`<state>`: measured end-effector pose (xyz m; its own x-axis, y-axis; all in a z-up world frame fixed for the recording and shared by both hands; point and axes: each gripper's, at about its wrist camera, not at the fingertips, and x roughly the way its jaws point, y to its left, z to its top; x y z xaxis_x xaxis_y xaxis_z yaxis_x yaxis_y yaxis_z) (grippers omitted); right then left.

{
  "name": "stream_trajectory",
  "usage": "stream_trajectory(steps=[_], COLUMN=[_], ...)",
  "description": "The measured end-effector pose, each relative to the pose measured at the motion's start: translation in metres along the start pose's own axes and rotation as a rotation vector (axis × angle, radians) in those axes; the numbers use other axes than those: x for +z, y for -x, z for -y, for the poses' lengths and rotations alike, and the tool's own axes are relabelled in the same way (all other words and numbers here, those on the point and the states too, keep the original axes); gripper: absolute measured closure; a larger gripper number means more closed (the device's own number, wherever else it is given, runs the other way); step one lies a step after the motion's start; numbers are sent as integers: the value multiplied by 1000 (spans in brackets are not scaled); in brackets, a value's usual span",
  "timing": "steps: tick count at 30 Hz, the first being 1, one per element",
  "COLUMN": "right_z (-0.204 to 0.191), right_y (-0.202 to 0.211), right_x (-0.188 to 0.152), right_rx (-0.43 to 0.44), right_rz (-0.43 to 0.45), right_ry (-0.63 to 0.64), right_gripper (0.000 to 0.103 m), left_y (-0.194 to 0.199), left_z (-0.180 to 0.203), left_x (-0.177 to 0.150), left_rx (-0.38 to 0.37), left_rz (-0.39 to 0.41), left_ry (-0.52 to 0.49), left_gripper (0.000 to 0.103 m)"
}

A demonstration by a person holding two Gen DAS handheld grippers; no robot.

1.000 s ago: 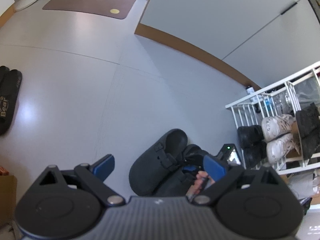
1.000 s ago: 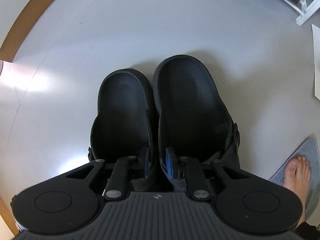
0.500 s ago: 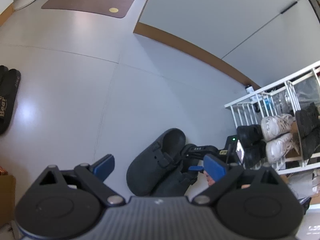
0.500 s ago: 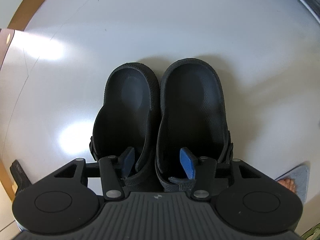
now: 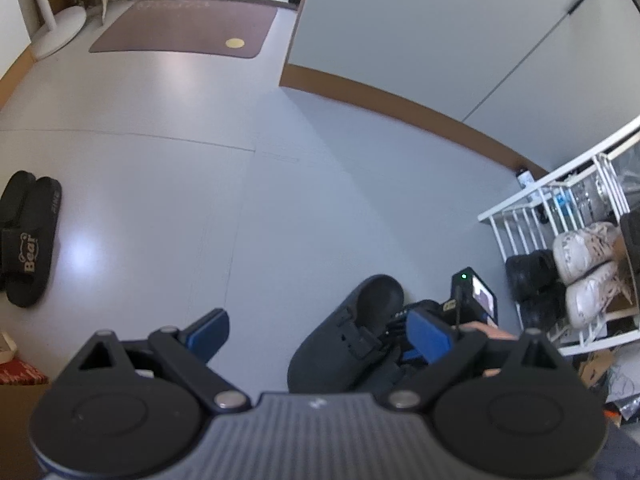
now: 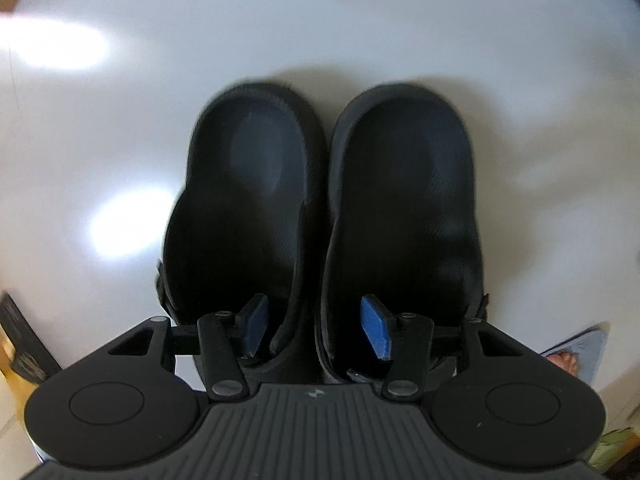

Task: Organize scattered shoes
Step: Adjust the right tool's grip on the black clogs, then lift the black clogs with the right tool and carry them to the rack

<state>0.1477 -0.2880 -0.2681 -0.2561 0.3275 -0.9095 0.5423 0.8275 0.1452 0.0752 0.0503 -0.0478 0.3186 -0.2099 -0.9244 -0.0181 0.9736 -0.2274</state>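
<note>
The pair of black clogs (image 6: pixel 320 216) stands side by side on the pale grey floor (image 6: pixel 120 120), inner walls touching, heels toward the top of the right wrist view. The right gripper (image 6: pixel 316 326) hangs over their toe ends with its jaws part open: one blue pad sits inside the left clog (image 6: pixel 244 216), the other inside the right clog (image 6: pixel 404 216), and the two touching inner walls run between them. The pads appear to stand clear of those walls, though the dark rubber and some blur make that hard to be sure of. A bare foot (image 6: pixel 566 362) shows at the right edge, on a pale mat.

In the left wrist view the left gripper (image 5: pixel 316 330) has its jaws wide apart, with nothing between them but bare floor. The same clogs lie just beyond its right finger, where the right gripper and the hand (image 5: pixel 486 334) holding it show. A white wire shoe rack (image 5: pixel 516 208) stands at the right edge against the wall, holding white sneakers (image 5: pixel 584 272) and dark shoes. A pair of black slides (image 5: pixel 28 236) lies at the left edge of the floor, well apart from the clogs, and a brown doormat (image 5: pixel 184 28) lies at the far end.
</note>
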Motion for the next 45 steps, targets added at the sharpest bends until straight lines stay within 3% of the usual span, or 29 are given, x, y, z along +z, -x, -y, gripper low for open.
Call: stream_trajectory(steps=[7, 12, 20, 24, 31, 45], right_z=[-13, -28, -41, -39, -43, -48], right_y=[-4, -14, -8, 11, 51, 161], right_x=[0, -5, -18, -36, -69, -149], right_rx=[-59, -118, -142, -106, -77, 27], right_rz=[-50, -70, -73, -16, 92, 405], right_ry=[8, 31, 69, 56, 98, 171], right_gripper=[48, 62, 63, 74, 76, 76], left_y=[7, 16, 21, 28, 35, 45], left_z=[-7, -11, -16, -16, -26, -30], left_x=[10, 11, 13, 14, 15, 15], left_rx=[-24, -24, -54, -73, -100, -150], left_rz=[15, 57, 53, 65, 75, 79], left_ry=[3, 33, 57, 60, 74, 101], left_gripper=[6, 6, 6, 6, 6, 6])
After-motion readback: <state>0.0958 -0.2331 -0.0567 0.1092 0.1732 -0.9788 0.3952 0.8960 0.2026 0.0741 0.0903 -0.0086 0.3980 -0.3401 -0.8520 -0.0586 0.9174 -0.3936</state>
